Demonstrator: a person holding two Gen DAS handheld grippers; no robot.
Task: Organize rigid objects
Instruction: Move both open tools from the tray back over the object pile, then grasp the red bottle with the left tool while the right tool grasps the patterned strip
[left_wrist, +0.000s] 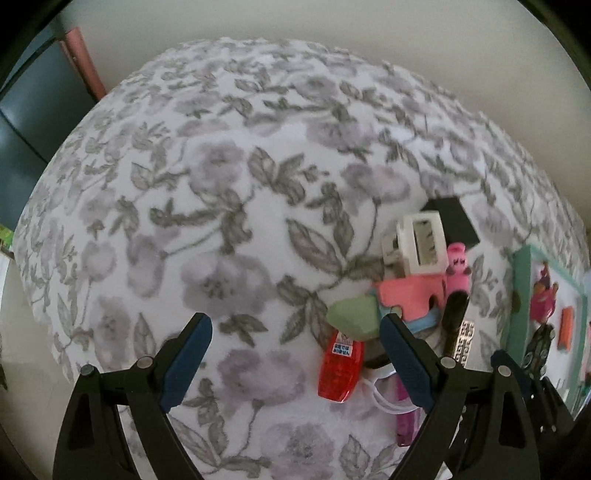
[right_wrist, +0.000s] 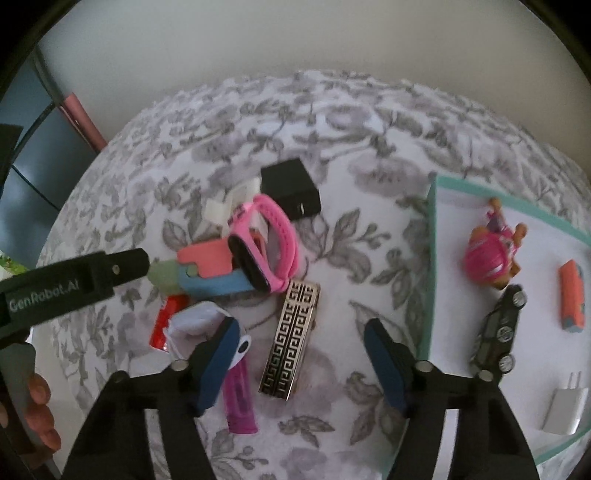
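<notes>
A pile of small objects lies on the floral cloth: a pink watch (right_wrist: 266, 240), a gold-and-black patterned bar (right_wrist: 290, 334), a magenta tube (right_wrist: 240, 398), a black cube (right_wrist: 290, 188), coral (right_wrist: 207, 260) and blue (right_wrist: 214, 286) puzzle pieces, a green stone (left_wrist: 352, 314), a red case (left_wrist: 341, 369). My right gripper (right_wrist: 299, 336) is open above the patterned bar. My left gripper (left_wrist: 295, 332) is open left of the pile; its side shows in the right wrist view (right_wrist: 110, 273). A teal-rimmed tray (right_wrist: 432, 258) holds a doll (right_wrist: 491, 254), a toy car (right_wrist: 498, 332), an orange block (right_wrist: 572, 299) and a white plug (right_wrist: 561, 406).
The floral table (left_wrist: 221, 221) stands against a pale wall. A white frame-like piece (left_wrist: 421, 240) leans in the pile. Dark furniture (left_wrist: 22, 122) and a pink post (left_wrist: 83, 55) are at the far left. A hand (right_wrist: 37, 406) shows at the lower left.
</notes>
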